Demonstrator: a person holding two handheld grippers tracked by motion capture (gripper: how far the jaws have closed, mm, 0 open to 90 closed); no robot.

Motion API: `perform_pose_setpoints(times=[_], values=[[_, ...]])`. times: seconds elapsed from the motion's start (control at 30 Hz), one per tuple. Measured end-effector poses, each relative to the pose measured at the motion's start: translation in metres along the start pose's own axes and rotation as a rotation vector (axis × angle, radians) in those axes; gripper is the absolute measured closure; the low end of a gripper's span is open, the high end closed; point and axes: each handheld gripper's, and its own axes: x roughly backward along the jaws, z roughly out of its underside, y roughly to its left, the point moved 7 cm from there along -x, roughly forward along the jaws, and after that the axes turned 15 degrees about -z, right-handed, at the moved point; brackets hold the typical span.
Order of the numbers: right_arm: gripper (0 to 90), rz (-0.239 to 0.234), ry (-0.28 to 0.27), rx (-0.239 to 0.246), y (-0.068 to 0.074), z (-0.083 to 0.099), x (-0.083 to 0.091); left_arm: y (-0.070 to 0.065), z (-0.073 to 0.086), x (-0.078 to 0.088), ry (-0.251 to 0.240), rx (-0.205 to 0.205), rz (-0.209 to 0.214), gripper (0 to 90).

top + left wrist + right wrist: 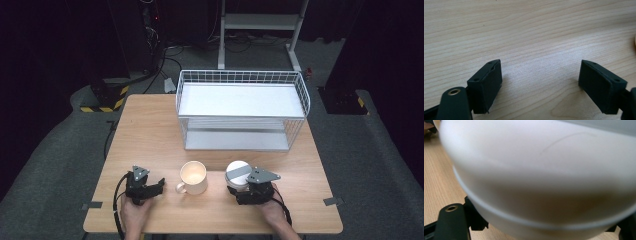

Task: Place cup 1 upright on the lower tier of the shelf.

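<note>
A cream mug [194, 176] stands upright near the table's front middle, its handle toward the left. My left gripper [156, 186] rests on the wood to the left of the mug, apart from it. In the left gripper view the left gripper [540, 82] stands open over bare wood. A white bowl [236, 170] sits just right of the mug. My right gripper [242, 192] lies right against its near side. In the right gripper view the white bowl [536, 170] looms very close and hides both jaw tips, so contact cannot be judged.
A white wire basket [240, 74] with two shelves takes up the back half of the wooden table [150, 130], open toward me. Dark floor, cables and a metal stand lie beyond the table. A hand holds each gripper at the front edge.
</note>
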Motion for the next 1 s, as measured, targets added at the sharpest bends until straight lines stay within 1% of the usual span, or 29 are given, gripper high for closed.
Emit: perform_pose_setpoints(times=[0.27, 0.37, 0.5, 0.6, 0.77, 0.83, 0.9, 0.93, 1.0], values=[[18.7, -0.004, -0.012, -0.038, -0.008, 0.000, 0.001, 0.000, 0.000, 0.000, 0.001, 0.001, 0.000, 19.2], [18.7, 0.003, -0.005, -0.040, -0.010, -0.001, 0.002, 0.000, 0.000, 0.000, 0.001, 0.001, 0.000, 19.2], [18.7, 0.009, -0.013, -0.039, -0.015, -0.006, 0.005, 0.000, 0.000, 0.000, 0.001, 0.001, 0.000, 19.2], [18.7, 0.008, -0.022, -0.057, -0.020, -0.009, 0.008, 0.000, 0.000, 0.000, 0.001, 0.001, 0.000, 19.2], [18.7, 0.018, -0.023, -0.065, -0.026, -0.010, 0.010, 0.000, 0.000, 0.000, 0.001, 0.001, -0.001, 19.2], [18.7, 0.030, -0.020, -0.067, -0.030, -0.013, 0.011, 0.000, 0.000, 0.000, 0.001, 0.001, -0.001, 19.2], [18.7, 0.031, -0.022, -0.062, -0.032, -0.013, 0.011, 0.000, 0.000, 0.000, 0.001, 0.001, -0.001, 19.2], [18.7, 0.028, -0.027, -0.071, -0.034, -0.014, 0.011, 0.000, 0.000, 0.000, 0.001, 0.001, -0.001, 19.2], [18.8, 0.030, -0.021, -0.074, -0.036, -0.014, 0.011, 0.000, 0.000, 0.000, 0.001, 0.001, -0.001, 19.2]])
